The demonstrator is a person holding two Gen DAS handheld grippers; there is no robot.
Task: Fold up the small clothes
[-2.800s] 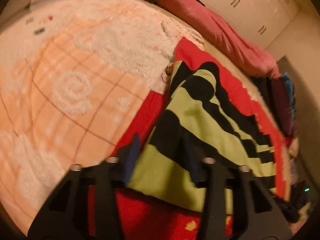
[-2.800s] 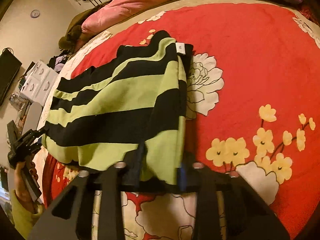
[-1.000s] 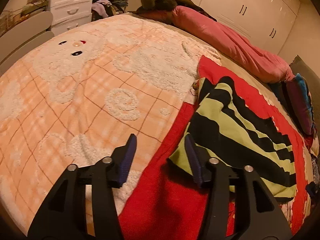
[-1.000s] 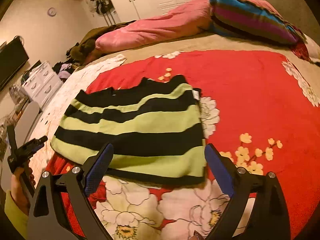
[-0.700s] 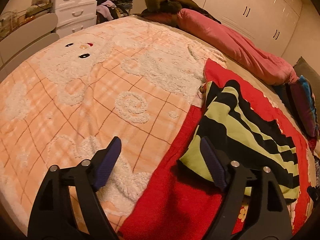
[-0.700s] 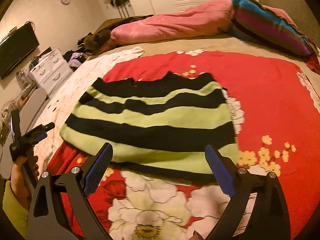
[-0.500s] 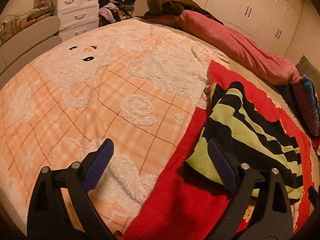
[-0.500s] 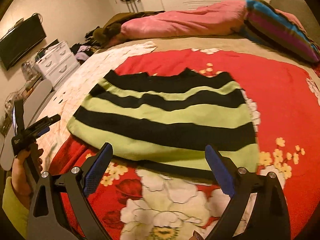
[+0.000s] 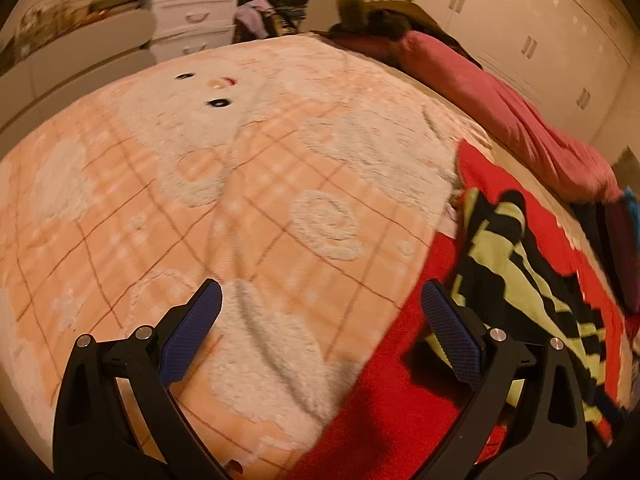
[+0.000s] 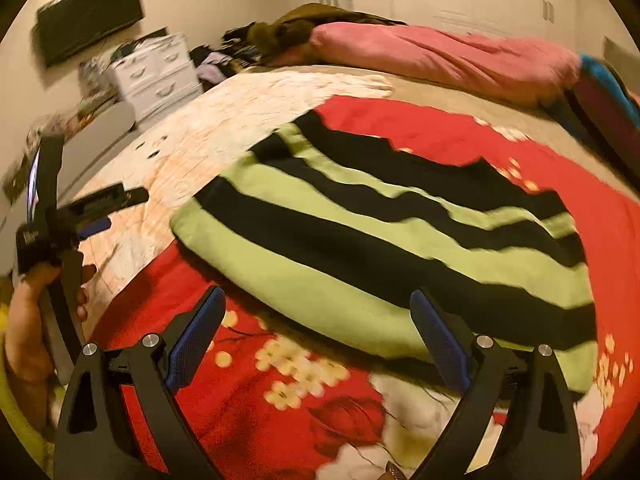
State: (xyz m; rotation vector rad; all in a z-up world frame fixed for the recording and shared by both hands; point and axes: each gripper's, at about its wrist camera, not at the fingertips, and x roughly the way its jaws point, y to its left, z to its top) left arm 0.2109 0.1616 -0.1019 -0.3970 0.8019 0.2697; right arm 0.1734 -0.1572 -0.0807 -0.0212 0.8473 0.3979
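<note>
A folded garment (image 10: 380, 240) with lime-green and black stripes lies flat on the red floral blanket (image 10: 280, 400). My right gripper (image 10: 318, 296) hovers open over its near edge, nothing between the blue pads. In the left wrist view the garment (image 9: 516, 280) lies to the right. My left gripper (image 9: 320, 292) stands wide open over the peach blanket (image 9: 200, 200), its right finger beside the garment's corner, not touching. The right wrist view also shows the left gripper (image 10: 126, 208) held by a hand (image 10: 28, 320) at the far left.
A pink duvet (image 10: 440, 56) and a striped pillow (image 10: 608, 92) lie along the far side of the bed. White drawers (image 10: 156, 76) and piled clothes stand beyond the bed's left side, under a wall screen (image 10: 88, 24). White wardrobe doors (image 9: 560, 40) line the back wall.
Both grippers let go of the striped garment and opened. The left one drew back onto the peach blanket and widened. The right one slid left along the garment's near edge.
</note>
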